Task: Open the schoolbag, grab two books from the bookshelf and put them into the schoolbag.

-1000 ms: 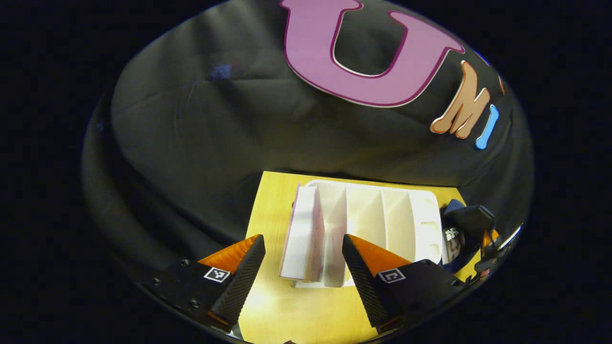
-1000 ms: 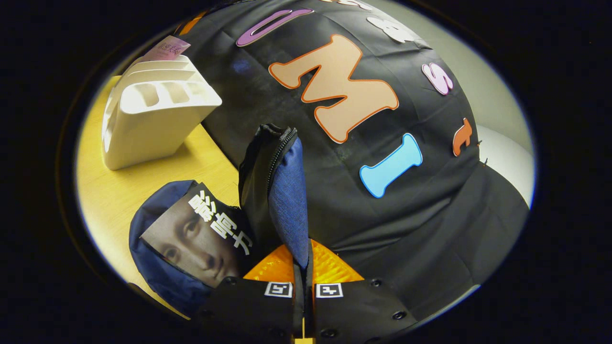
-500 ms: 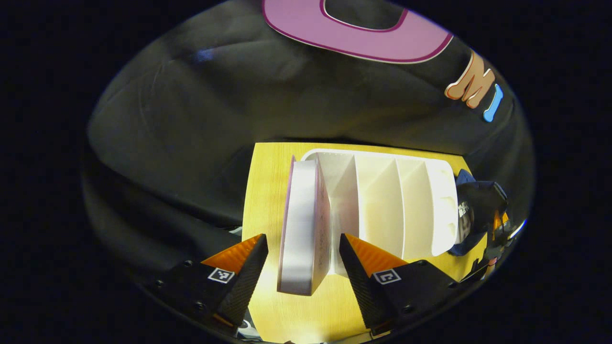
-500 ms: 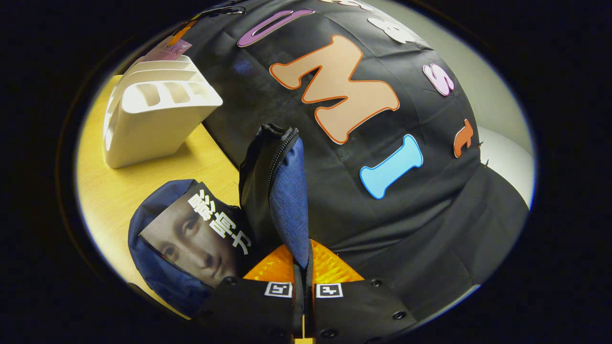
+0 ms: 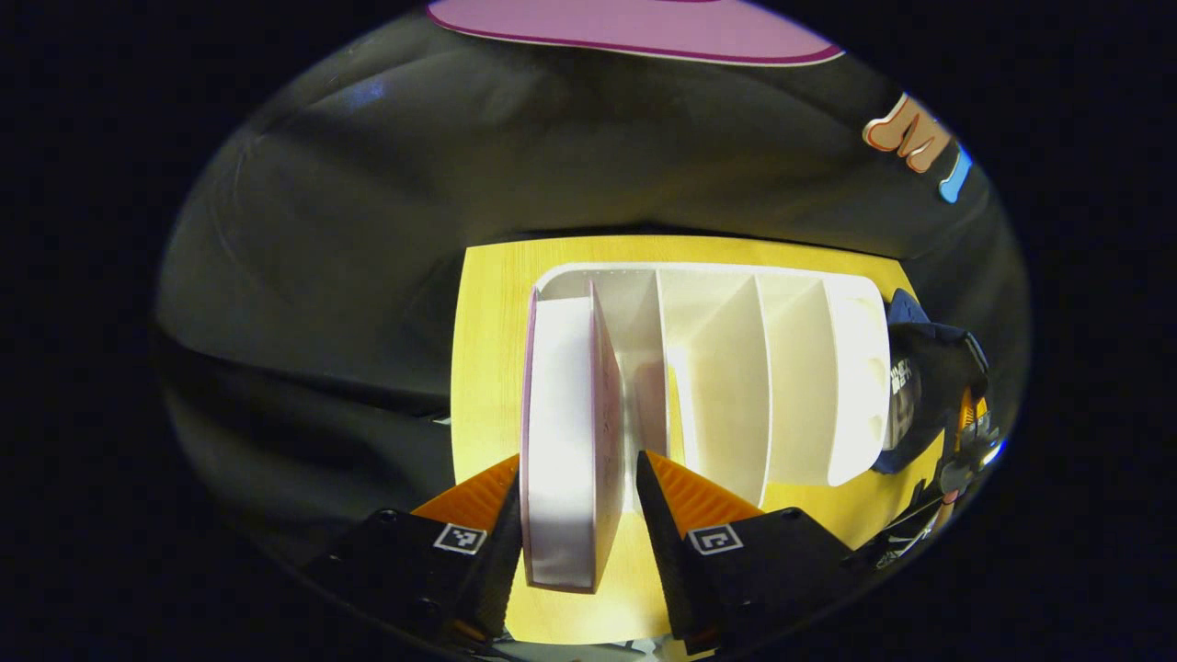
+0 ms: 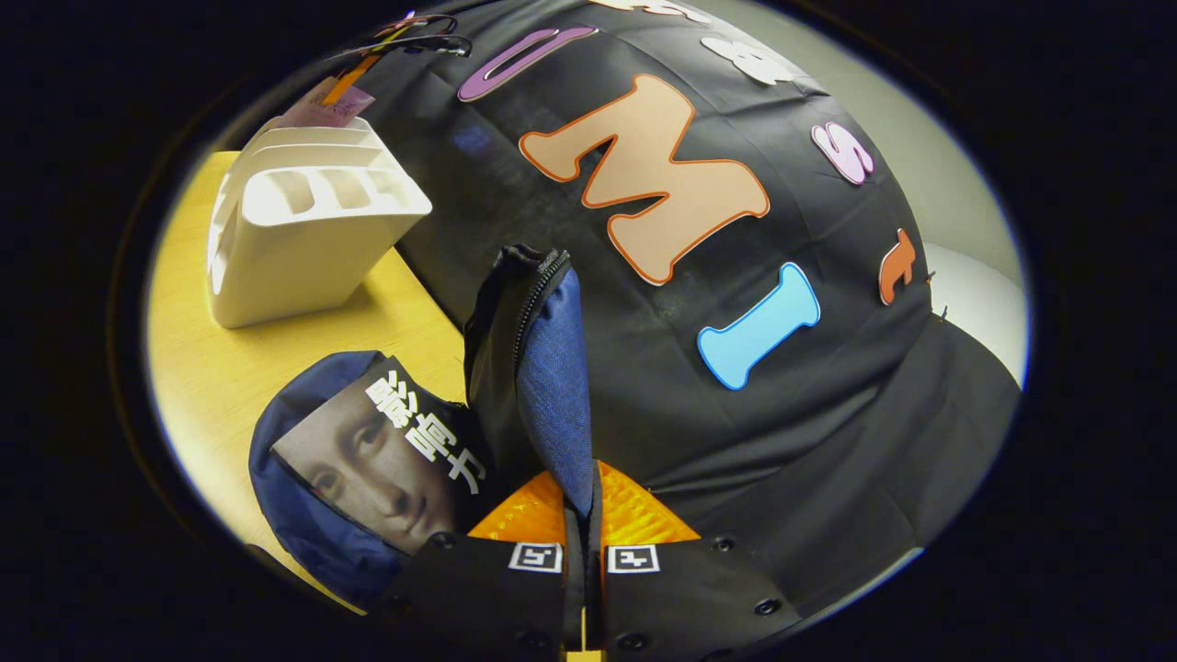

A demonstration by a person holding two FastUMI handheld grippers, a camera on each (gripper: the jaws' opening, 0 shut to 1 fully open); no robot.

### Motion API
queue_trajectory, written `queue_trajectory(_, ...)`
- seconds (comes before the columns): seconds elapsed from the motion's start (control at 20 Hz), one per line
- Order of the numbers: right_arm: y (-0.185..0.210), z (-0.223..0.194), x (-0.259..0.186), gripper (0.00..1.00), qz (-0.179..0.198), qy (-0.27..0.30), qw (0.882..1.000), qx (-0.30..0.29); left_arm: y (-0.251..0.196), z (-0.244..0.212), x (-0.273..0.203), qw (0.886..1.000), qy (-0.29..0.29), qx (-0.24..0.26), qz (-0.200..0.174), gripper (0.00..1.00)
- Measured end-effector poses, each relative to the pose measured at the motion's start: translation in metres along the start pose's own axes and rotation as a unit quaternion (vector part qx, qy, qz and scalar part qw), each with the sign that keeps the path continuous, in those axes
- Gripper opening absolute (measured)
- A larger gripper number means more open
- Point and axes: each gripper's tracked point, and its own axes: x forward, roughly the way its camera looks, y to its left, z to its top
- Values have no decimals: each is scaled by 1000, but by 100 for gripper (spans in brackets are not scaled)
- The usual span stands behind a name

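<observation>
book (image 5: 561, 441) upright, bookshelf's (image 5: 736, 368) end slot | schoolbag (image 6: 538, 368) unzipped, blue

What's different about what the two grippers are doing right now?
The left gripper is open, its fingers either side of the pink-edged book in the white bookshelf. The right gripper is shut on the schoolbag flap, holding it upright. Both work over the same yellow table.

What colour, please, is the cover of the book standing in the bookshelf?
Pink-purple; the book shows best in the left gripper view, its pages white.
</observation>
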Motion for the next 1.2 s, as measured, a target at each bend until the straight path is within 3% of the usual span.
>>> queue_trajectory(0.2, -7, -4, -4, 7, 7, -3, 1000, 19, 0, -1, 15, 1000, 18, -14, 11, 60)
queue_trajectory(0.5, -3, -2, -4, 7, 24, -16, 999, 18, 1, -11, 22, 999, 47, -22, 19, 55)
queue_trajectory(0.6, -5, -1, -1, 1, 24, -18, 999, 22, 0, -12, 27, 998, 61, -17, 17, 55)
queue_trajectory(0.65, -5, -2, 1, 7, 24, -17, 999, 25, -6, -13, 25, 997, 74, -20, 11, 53)
queue_trajectory(0.7, -5, -2, 2, 1, 23, -18, 999, 26, -11, -13, 28, 997, 78, -21, 7, 44)
queue_trajectory(0.75, -5, -3, 1, 4, 23, -19, 999, 25, -12, -12, 30, 997, 79, -15, 11, 42)
queue_trajectory(1.0, -3, -2, -1, 4, 27, -22, 999, 17, -13, -10, 28, 996, 78, -28, 32, 36)
queue_trajectory(1.2, -2, -2, -1, 1, 32, -26, 999, 16, -13, -11, 23, 995, 78, -43, 38, 39)
